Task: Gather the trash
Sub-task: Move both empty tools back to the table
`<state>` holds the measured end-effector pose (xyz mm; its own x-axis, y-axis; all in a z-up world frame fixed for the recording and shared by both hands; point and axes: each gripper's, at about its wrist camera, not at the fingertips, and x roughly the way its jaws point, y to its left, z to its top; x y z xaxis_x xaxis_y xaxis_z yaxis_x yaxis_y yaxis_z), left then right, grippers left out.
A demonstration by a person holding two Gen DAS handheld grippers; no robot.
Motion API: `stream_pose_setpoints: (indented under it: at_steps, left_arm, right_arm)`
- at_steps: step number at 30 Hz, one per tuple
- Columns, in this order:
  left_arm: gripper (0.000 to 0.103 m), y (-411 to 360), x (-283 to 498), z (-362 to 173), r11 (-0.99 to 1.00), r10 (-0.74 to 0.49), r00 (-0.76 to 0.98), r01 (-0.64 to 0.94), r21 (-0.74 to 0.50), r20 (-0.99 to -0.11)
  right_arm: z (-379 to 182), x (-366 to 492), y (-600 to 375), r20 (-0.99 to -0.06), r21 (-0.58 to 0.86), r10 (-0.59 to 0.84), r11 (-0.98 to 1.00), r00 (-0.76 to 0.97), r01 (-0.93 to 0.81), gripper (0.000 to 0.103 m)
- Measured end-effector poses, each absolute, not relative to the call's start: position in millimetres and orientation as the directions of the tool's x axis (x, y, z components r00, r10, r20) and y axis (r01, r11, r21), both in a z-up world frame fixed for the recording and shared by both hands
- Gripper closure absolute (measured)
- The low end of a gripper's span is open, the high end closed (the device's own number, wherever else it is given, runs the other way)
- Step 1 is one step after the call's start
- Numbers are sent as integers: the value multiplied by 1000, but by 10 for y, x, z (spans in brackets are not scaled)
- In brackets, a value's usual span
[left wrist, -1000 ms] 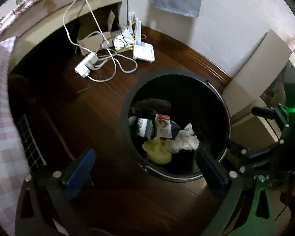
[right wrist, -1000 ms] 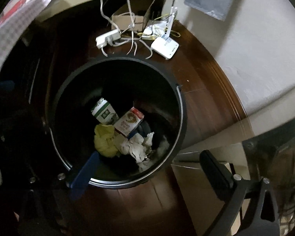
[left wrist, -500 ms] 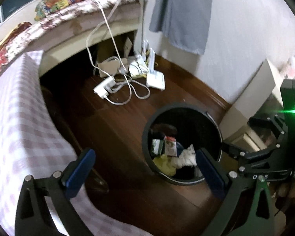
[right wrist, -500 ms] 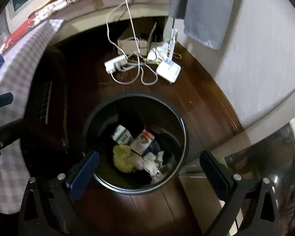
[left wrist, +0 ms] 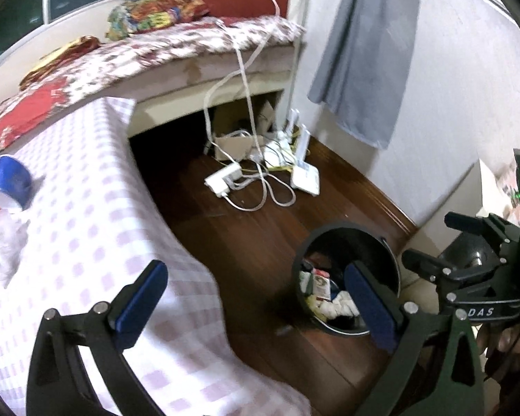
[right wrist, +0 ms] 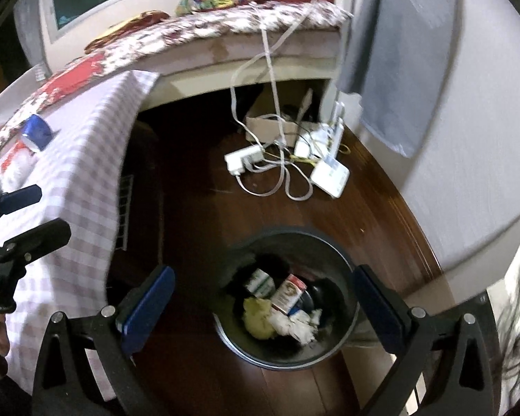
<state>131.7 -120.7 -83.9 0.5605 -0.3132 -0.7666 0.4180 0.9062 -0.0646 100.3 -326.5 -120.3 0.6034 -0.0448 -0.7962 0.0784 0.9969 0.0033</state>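
Your right hand-held gripper (right wrist: 260,306) hangs wide and empty over the black bin (right wrist: 332,350), where cartons (right wrist: 287,293), a yellow wad and crumpled tissue lie. Your left hand-held gripper (left wrist: 256,303), also wide and empty, spans the checked worktop (left wrist: 86,208) edge and floor. Farther left on the worktop lies a blue cup (left wrist: 12,182); beyond, cables (right wrist: 277,173). Both have risen since a second ago.
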Motion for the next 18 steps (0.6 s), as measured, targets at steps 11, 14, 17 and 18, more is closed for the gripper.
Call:
stream_pose_setpoints:
  at_steps: [11,14,17,18]
  left_arm:
    - [1,-350,1285,-661,957,-222,653,289,-33,-724]
    - [1,-57,1262,-638,971,-181,664,236,-27,-726]
    - [1,251,1238,-597,984,-139,680,178,-21,-720]
    - [1,391,1231,-578,988,-120,688,150,-22,-716]
  right_arm:
    - [-839,1294,-2617,-749,61,75,997,658,-44,0]
    - [-741,1362,-2285,-746,24,86,994,661,-102,0]
    - [-672,1451,-1945,-762,15,100,990,640,-137,0]
    - [-649,1479,-1830,-763,15,109,988,637,-151,0]
